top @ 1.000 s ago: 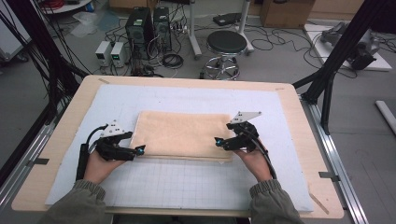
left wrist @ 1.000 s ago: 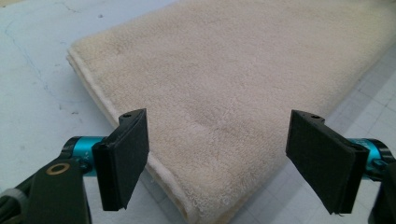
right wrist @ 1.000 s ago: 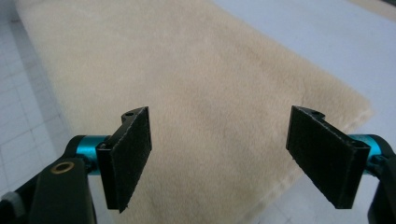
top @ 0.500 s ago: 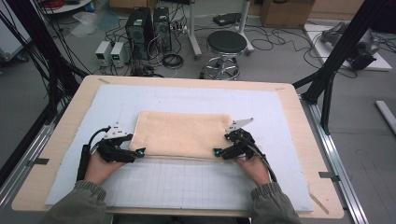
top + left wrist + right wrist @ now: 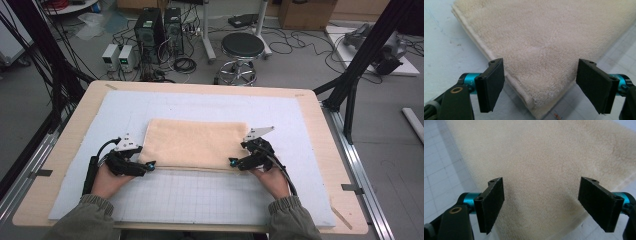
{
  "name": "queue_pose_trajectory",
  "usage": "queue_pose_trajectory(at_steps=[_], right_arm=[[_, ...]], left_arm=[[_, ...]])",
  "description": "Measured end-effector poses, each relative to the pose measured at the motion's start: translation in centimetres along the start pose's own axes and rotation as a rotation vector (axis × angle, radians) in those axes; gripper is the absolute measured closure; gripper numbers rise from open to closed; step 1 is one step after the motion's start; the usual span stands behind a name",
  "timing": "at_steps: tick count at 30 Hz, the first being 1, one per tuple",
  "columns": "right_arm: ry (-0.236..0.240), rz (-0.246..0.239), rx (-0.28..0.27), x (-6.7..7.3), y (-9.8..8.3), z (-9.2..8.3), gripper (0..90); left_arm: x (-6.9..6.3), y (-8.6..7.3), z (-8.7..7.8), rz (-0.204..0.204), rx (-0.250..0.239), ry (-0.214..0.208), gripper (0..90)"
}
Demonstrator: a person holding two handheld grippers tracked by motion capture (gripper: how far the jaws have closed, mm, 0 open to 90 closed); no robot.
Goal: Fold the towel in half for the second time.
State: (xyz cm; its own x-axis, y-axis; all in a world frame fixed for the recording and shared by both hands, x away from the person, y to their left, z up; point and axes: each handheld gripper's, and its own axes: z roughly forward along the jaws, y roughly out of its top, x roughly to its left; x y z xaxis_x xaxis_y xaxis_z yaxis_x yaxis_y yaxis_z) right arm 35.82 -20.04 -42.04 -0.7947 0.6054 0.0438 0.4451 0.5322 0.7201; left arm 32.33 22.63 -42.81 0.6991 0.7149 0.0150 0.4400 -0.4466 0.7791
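Note:
A folded beige towel [image 5: 195, 144] lies flat in the middle of the white gridded mat [image 5: 200, 195]. My left gripper [image 5: 149, 165] is at the towel's near left corner, open. In the left gripper view that towel corner [image 5: 541, 100] points between the wide-apart jaws of the left gripper [image 5: 540, 86], untouched by the pads. My right gripper [image 5: 234, 162] is at the near right corner, also open. In the right gripper view the towel [image 5: 544, 182] spreads under the right gripper [image 5: 541, 205], whose jaws stand apart without pinching it.
The mat covers a wooden table [image 5: 70, 135]. Behind the table stand a black stool [image 5: 242, 47], computer towers [image 5: 157, 25] and floor cables. Black frame posts [image 5: 360, 65] rise at the right and left.
Both hands have drawn slightly nearer the towel's near corners; the right gripper dropped lower toward the towel edge. The towel has not moved.

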Motion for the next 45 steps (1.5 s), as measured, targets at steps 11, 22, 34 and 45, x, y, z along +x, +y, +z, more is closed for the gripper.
queue_pose_trajectory(at_steps=[11, 22, 34, 45], right_arm=[[-0.021, -0.026, -0.082, 0.8, 0.4, -2.6, 19.8], [-0.043, -0.002, -0.111, 0.9, -0.9, -4.3, 17.1], [-0.062, 0.024, -0.135, 1.1, -2.6, -5.7, 12.7], [-0.065, 0.027, -0.148, 1.5, -3.8, -6.5, 12.4]], left_arm=[[-0.6, 0.6, -1.6, -0.002, -0.071, -0.007, 22.6], [-1.3, 0.5, -3.4, 0.002, -0.109, -0.008, 20.7], [-2.4, -0.2, -4.8, 0.008, -0.112, -0.009, 17.8], [-2.6, -1.0, -5.6, -0.013, -0.123, -0.01, 16.0]])
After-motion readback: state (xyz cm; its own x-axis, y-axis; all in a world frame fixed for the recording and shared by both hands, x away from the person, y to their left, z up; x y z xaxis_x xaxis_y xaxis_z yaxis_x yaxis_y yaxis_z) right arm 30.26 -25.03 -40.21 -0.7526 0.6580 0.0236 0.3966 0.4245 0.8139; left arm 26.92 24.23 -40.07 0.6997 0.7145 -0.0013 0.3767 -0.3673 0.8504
